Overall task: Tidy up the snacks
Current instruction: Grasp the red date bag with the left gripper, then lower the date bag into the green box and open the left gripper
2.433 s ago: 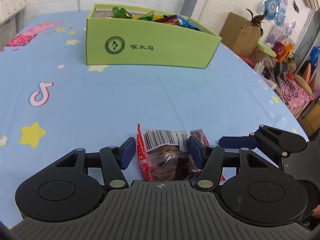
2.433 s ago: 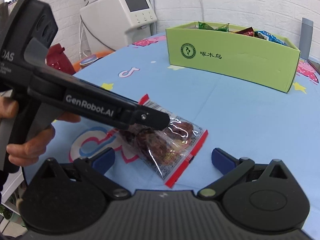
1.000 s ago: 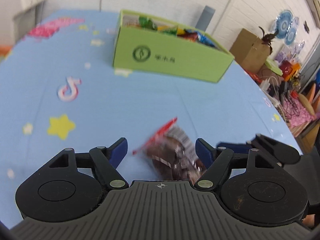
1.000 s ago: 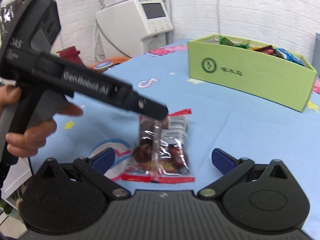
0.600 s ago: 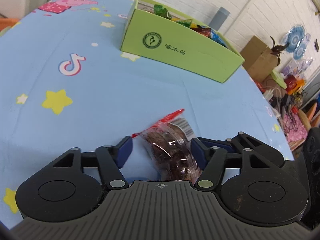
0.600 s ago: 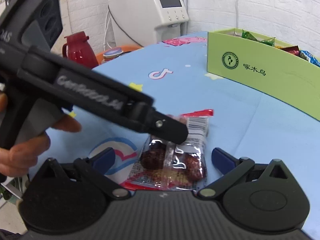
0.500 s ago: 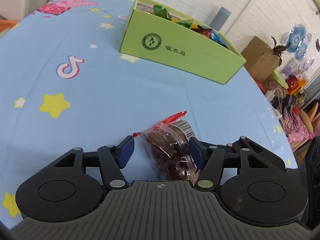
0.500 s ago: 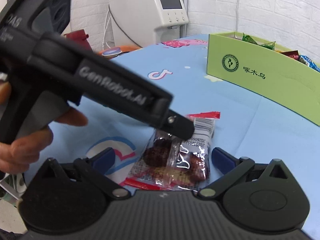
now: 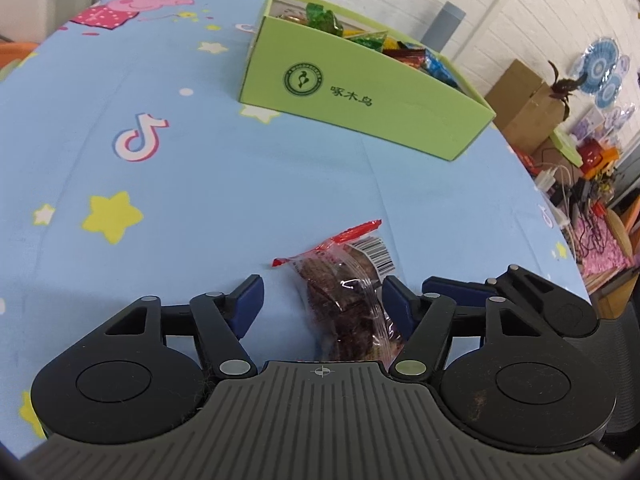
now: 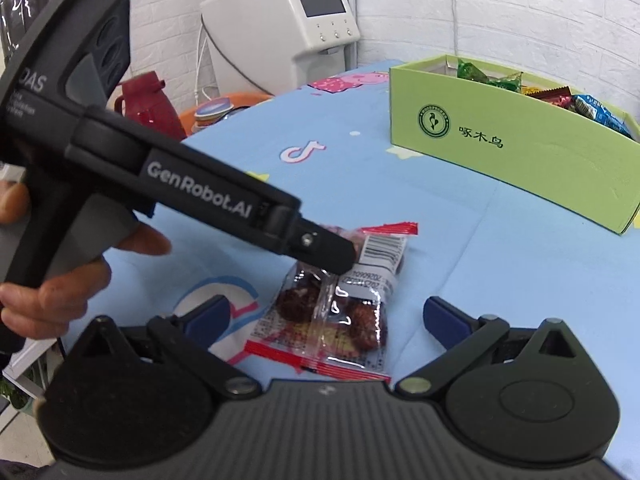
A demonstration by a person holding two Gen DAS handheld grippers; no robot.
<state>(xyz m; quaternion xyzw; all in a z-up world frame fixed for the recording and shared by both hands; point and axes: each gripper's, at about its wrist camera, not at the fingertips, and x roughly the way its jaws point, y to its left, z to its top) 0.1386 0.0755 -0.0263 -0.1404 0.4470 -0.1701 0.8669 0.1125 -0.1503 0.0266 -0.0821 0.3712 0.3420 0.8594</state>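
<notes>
The left hand-held gripper [image 9: 322, 298] is opening – its left pad [image 9: 248, 300] is clear of the snack bag [image 9: 348, 300], its right pad beside it. The bag lies on the blue bench [image 9: 200, 184]. The right hand-held gripper [image 10: 324, 316] is spread wide – bag between. The green box [image 9: 360, 96] sits far behind.

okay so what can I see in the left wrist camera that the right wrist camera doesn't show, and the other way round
Only the left wrist view shows the cardboard box and clutter past the table's far edge, plus yellow stars on the cloth.

Only the right wrist view shows the white machine, the red jug and the hand holding the left gripper, whose jaws are opening around the packet.

Both show the snack packet, the green box of snacks and the blue tablecloth.
</notes>
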